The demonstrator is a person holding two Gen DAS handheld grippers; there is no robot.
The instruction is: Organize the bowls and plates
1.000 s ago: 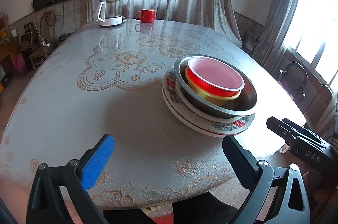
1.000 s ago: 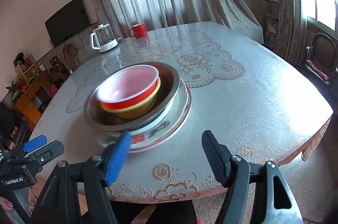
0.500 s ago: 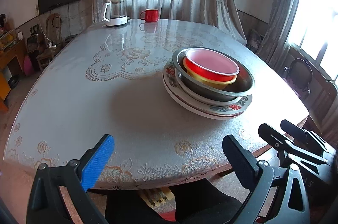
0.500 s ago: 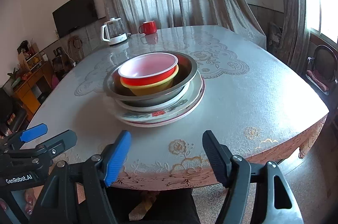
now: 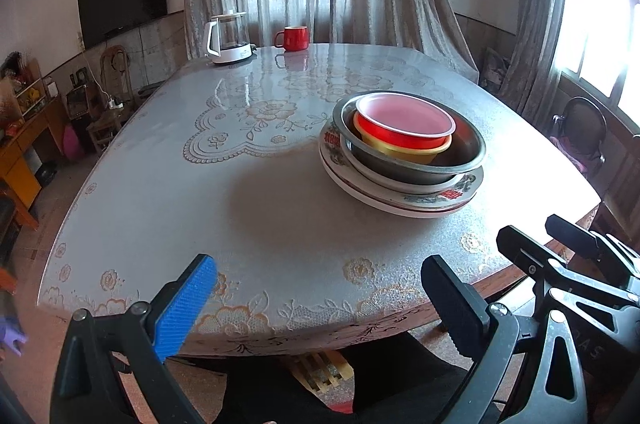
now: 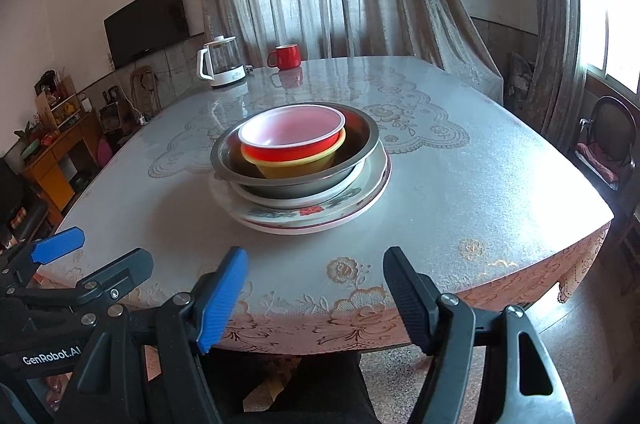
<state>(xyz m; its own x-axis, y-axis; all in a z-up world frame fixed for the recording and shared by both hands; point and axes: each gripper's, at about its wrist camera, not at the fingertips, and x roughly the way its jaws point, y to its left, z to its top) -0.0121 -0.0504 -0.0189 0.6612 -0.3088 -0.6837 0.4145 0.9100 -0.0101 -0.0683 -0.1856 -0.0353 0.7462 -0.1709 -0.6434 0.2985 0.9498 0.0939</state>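
On the table [image 6: 480, 184] we see the red bowl [image 6: 294, 140] nested in a yellow bowl [image 6: 296, 166], a steel bowl [image 6: 360, 152] and stacked plates [image 6: 320, 214]. Our left gripper [image 5: 320, 298] and right gripper [image 6: 314, 294] hang wide open, holding nothing, short of the table edge. "GenRobot.AI" marks the left gripper's body.
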